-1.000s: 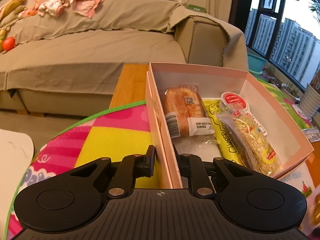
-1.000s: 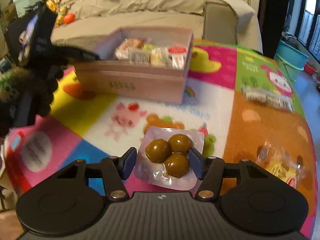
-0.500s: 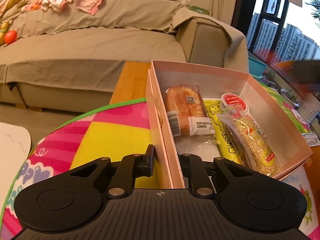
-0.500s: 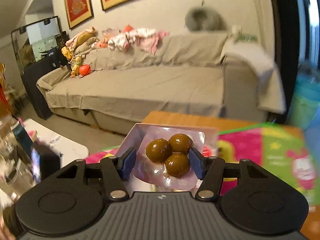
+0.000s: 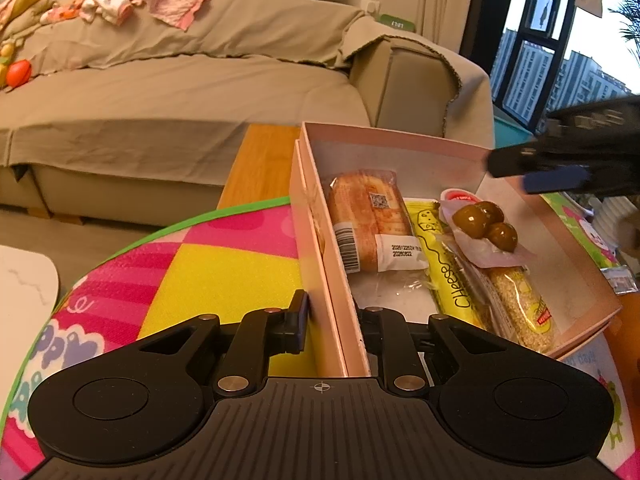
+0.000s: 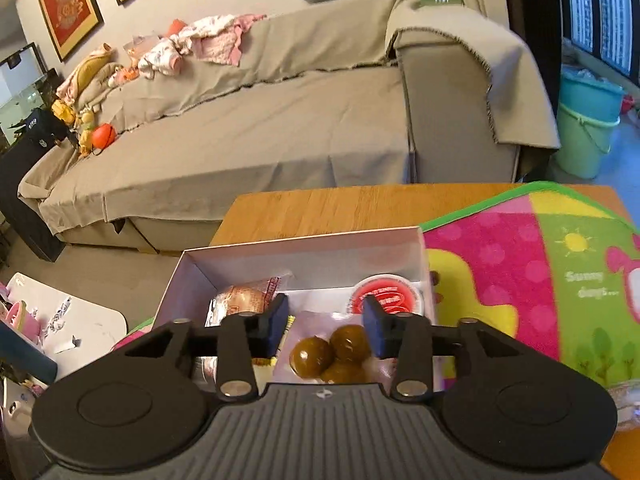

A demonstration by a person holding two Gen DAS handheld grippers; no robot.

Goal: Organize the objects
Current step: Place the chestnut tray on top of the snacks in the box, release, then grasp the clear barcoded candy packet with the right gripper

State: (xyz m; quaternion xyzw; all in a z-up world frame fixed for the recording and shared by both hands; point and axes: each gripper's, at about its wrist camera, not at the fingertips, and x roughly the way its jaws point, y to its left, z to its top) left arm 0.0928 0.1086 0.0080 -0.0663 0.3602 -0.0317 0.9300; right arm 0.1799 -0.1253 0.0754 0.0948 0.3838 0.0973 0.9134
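A pink cardboard box (image 5: 316, 232) stands on a colourful play mat (image 5: 224, 264). My left gripper (image 5: 332, 322) is shut on the box's near left wall. In the box lie a wrapped bread (image 5: 370, 220), a yellow cheese pack (image 5: 444, 264), a sesame bar (image 5: 520, 304) and a red-lidded cup (image 6: 386, 294). The clear pack of three brown balls (image 5: 482, 224) rests on top of these snacks. My right gripper (image 6: 326, 322) hovers open over the box (image 6: 304, 252), the ball pack (image 6: 330, 354) lying loose below its fingers (image 5: 556, 180).
The mat covers a wooden table (image 6: 320, 208) in front of a grey-covered sofa (image 5: 180, 92). A small wrapped snack (image 5: 620, 280) lies on the mat right of the box. Teal buckets (image 6: 588, 128) stand by the window. A white low table (image 5: 20, 280) is at the left.
My right gripper carried the ball pack from the mat to above the box, opened and let it drop onto the snacks. My left gripper kept its hold on the box wall.
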